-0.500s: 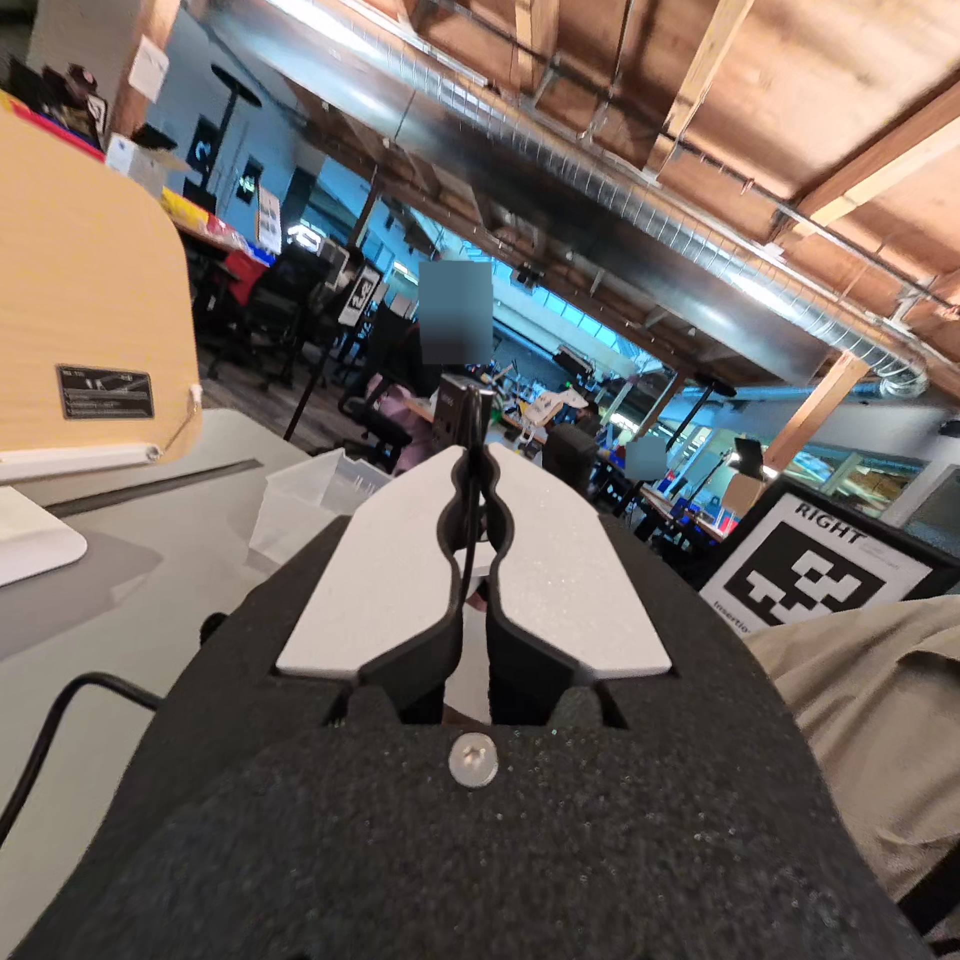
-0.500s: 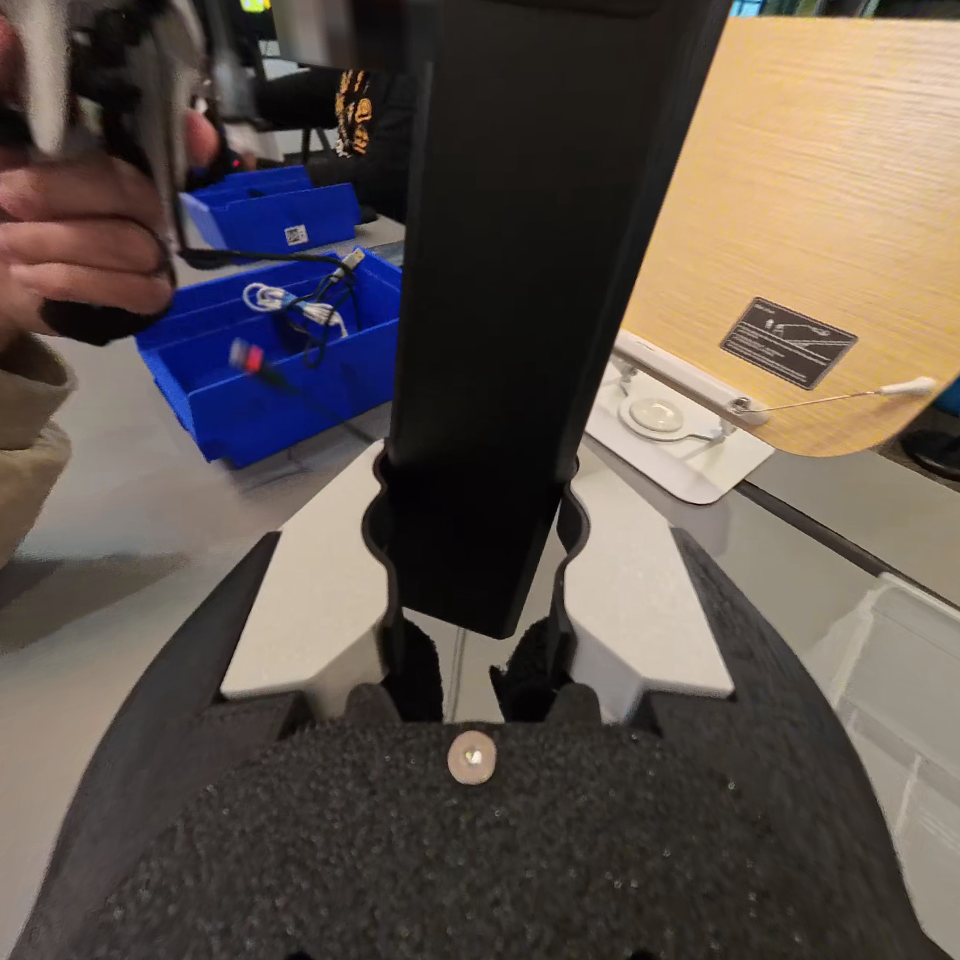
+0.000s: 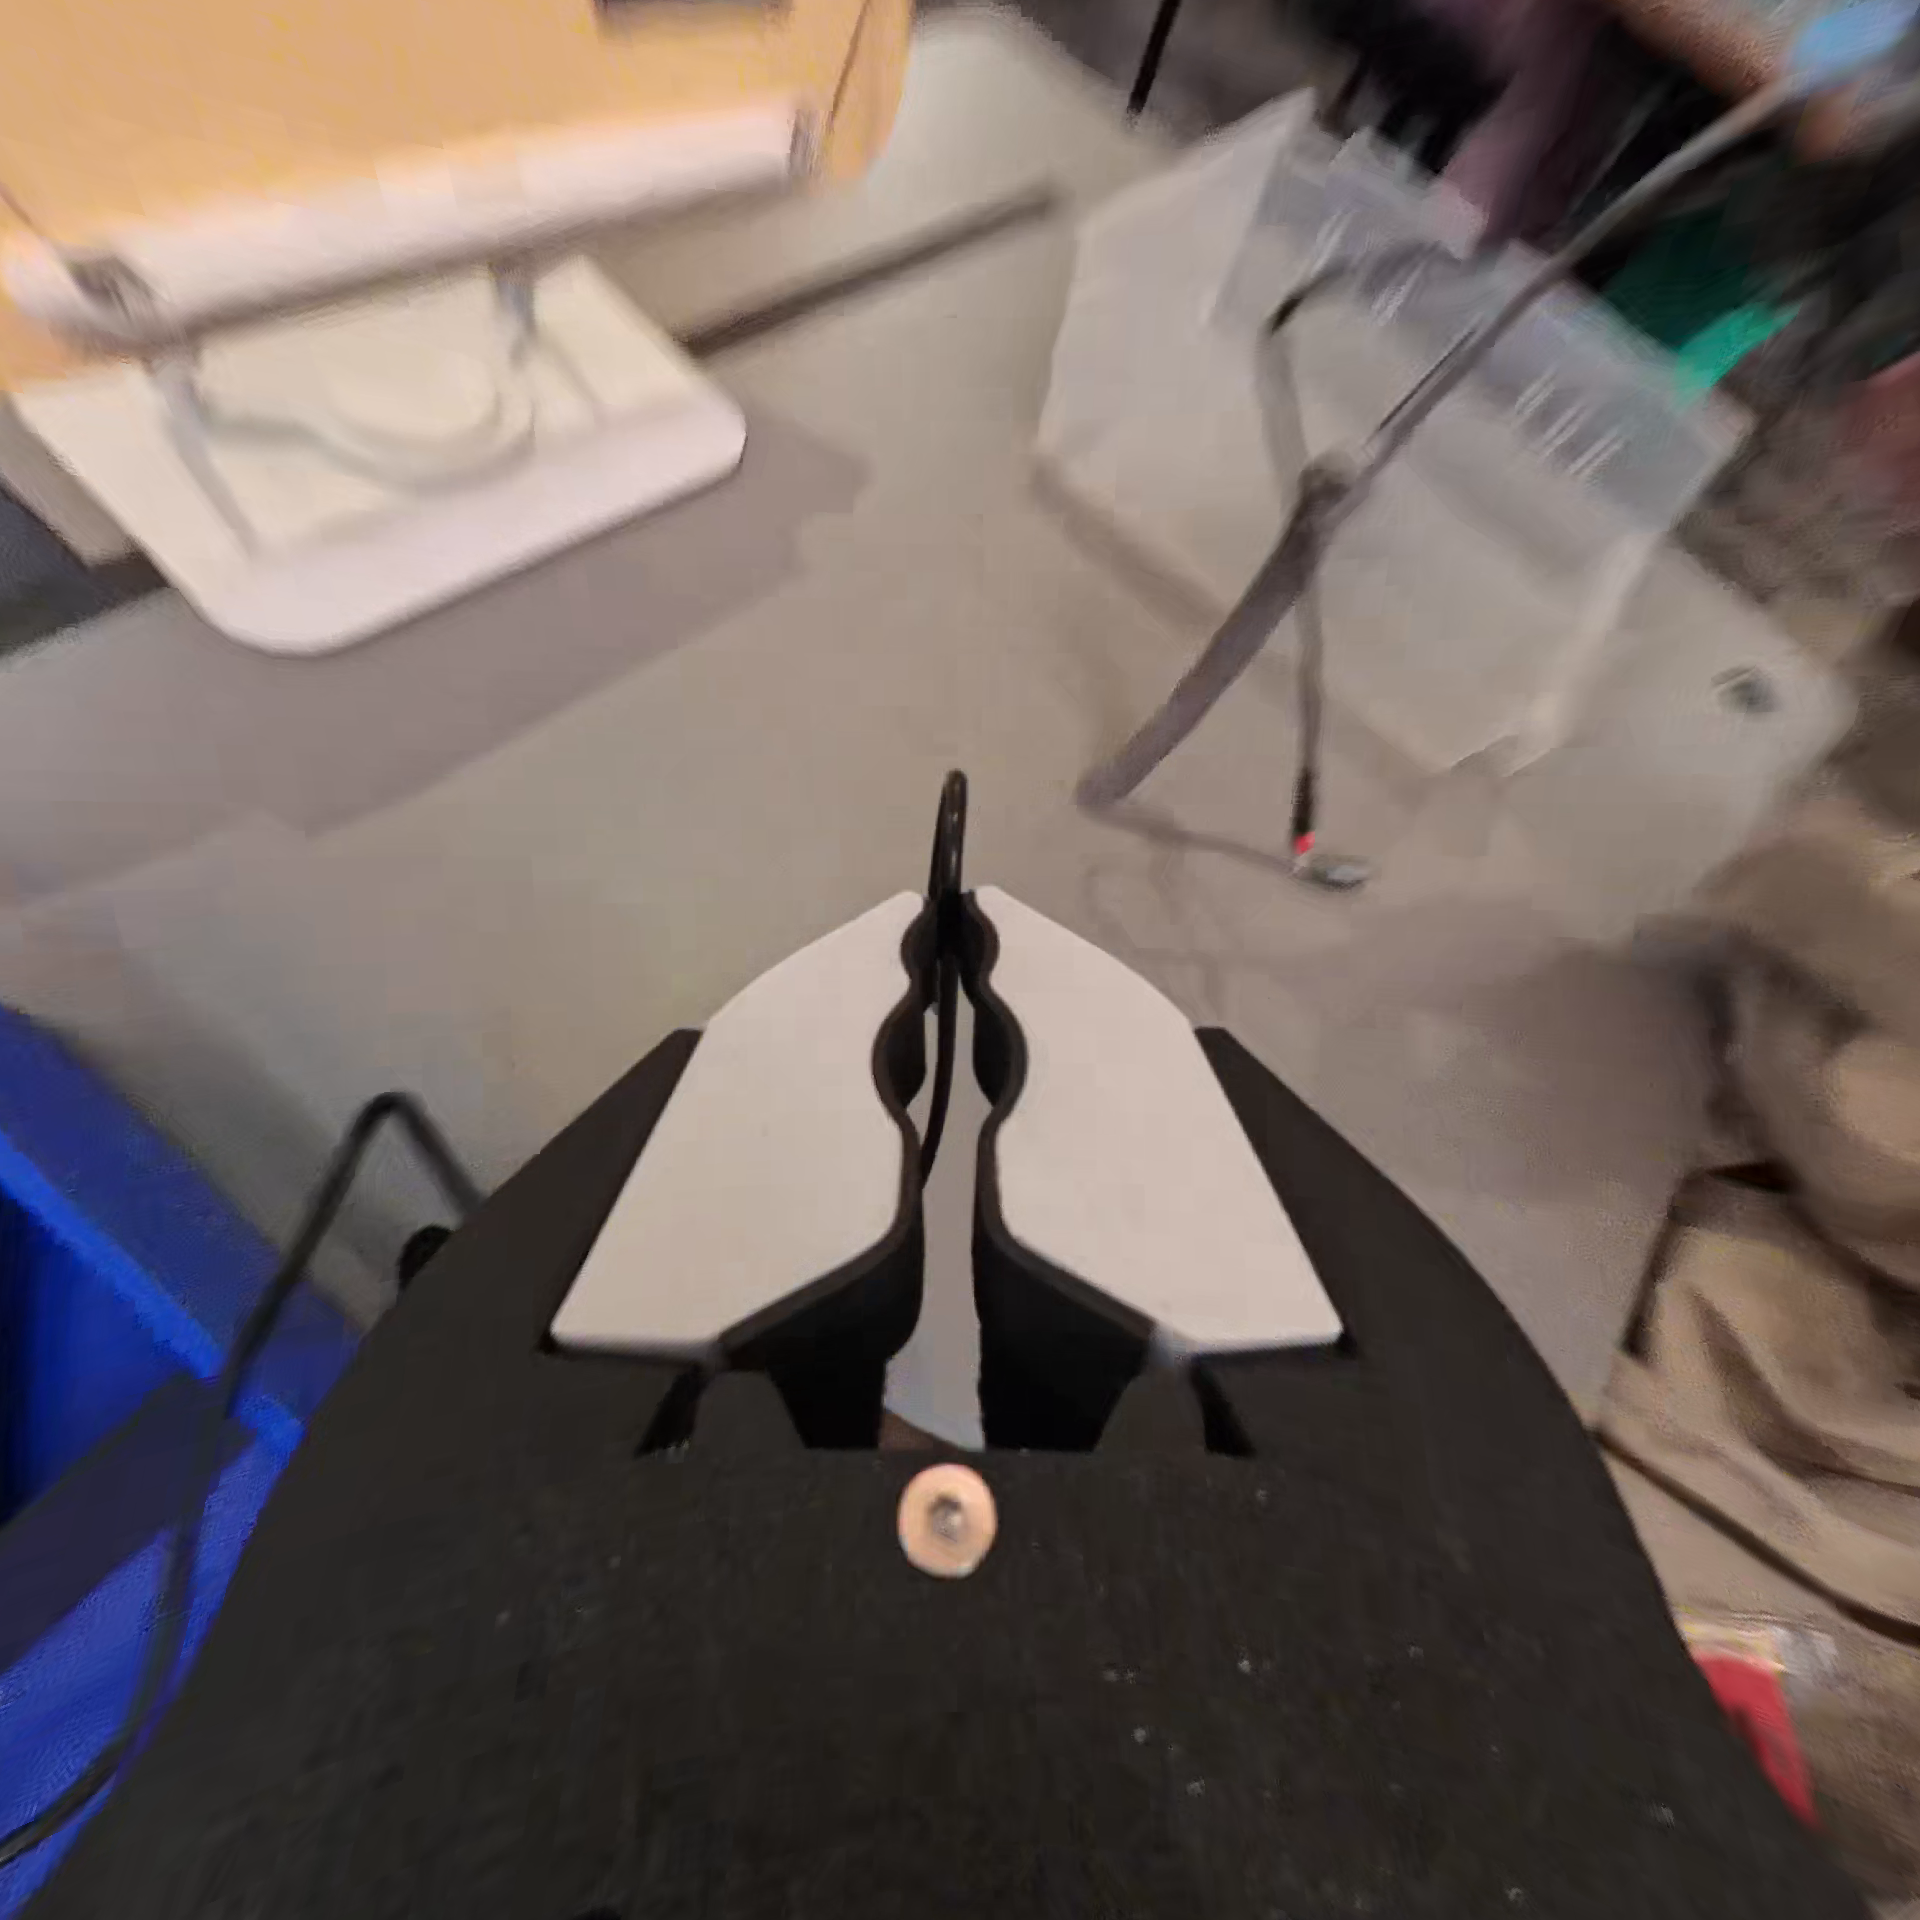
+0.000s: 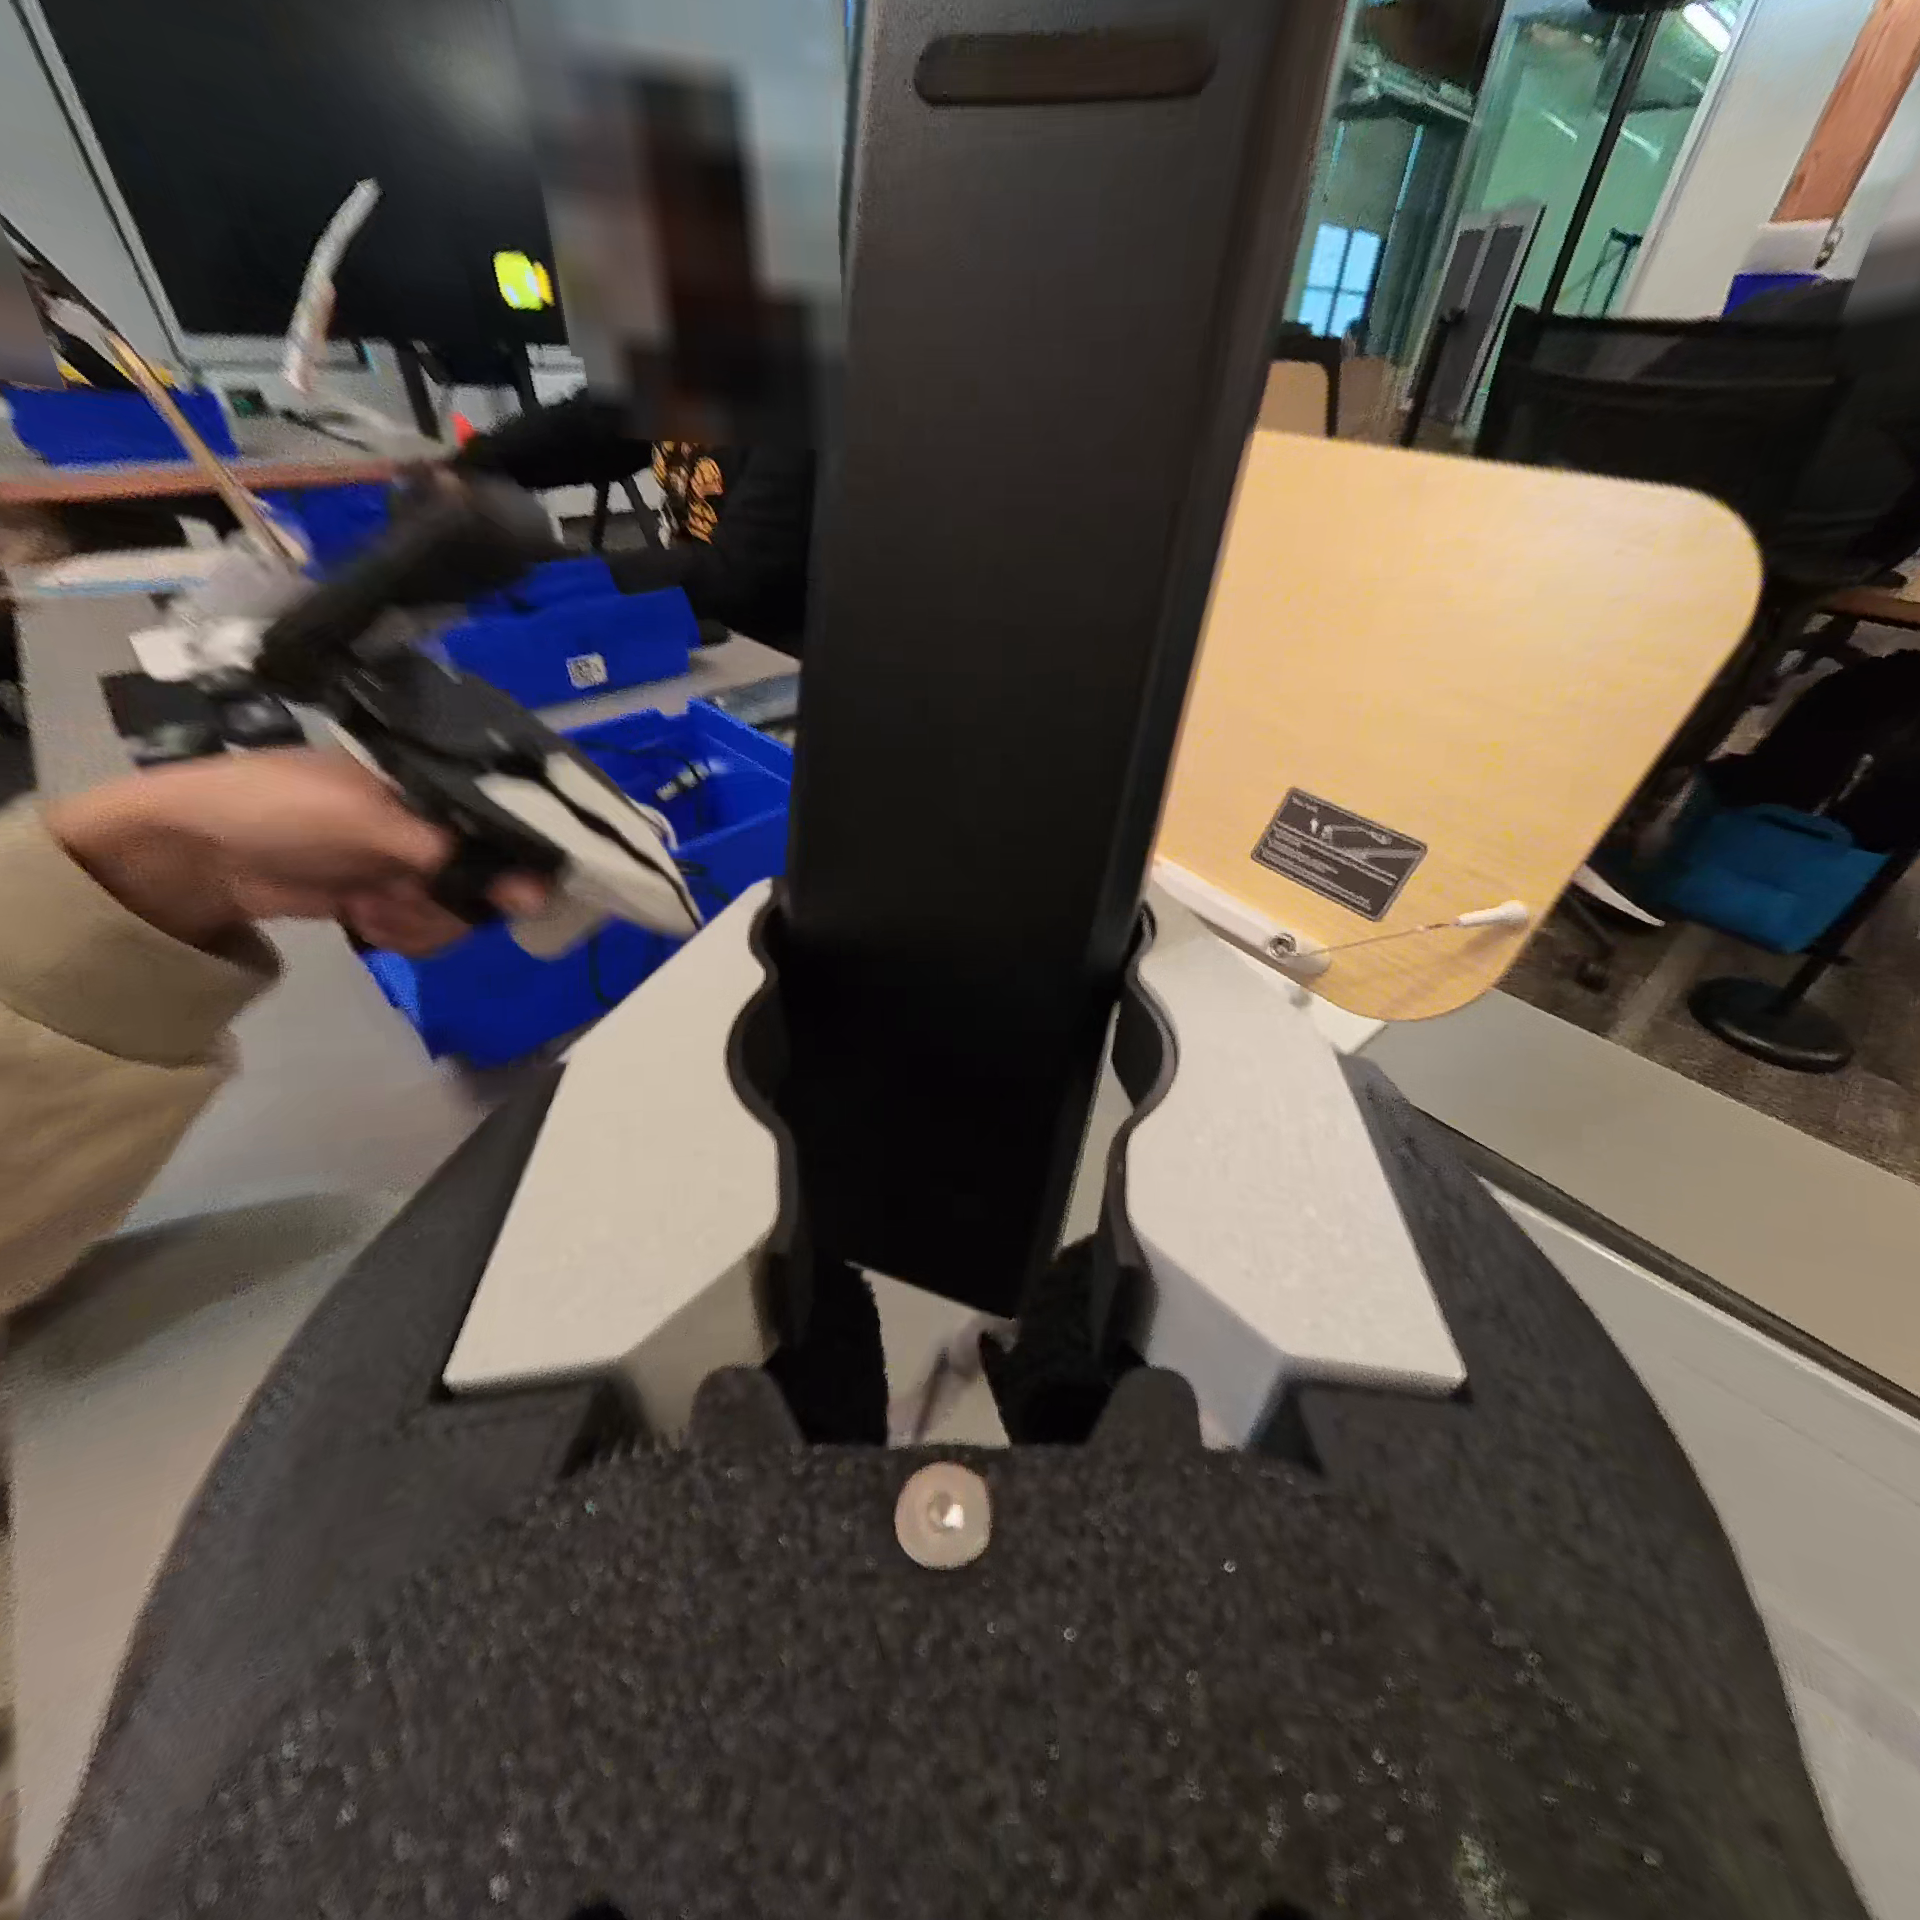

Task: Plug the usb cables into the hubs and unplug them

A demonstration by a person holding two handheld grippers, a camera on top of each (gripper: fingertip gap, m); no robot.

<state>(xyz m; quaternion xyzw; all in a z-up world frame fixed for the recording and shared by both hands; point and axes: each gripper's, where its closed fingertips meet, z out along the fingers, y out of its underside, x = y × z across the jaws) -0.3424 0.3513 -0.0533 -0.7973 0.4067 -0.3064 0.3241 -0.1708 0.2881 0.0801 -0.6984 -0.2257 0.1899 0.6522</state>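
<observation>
Your left claw (image 3: 951, 904), frame centre, pinches shut a thin, limp black cable (image 3: 951, 831); your right claw (image 4: 951, 997) clamps a rigid, slick black hub (image 4: 1039, 520) upright—hold its sides firmly.

Bare table (image 3: 582, 831) between stand (image 3: 416, 436) and clear bin (image 3: 1455, 520)

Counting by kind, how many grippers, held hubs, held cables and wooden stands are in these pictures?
grippers: 2 (left gripper, right gripper)
hub: 1
cable: 1
stand: 1
total: 5
</observation>
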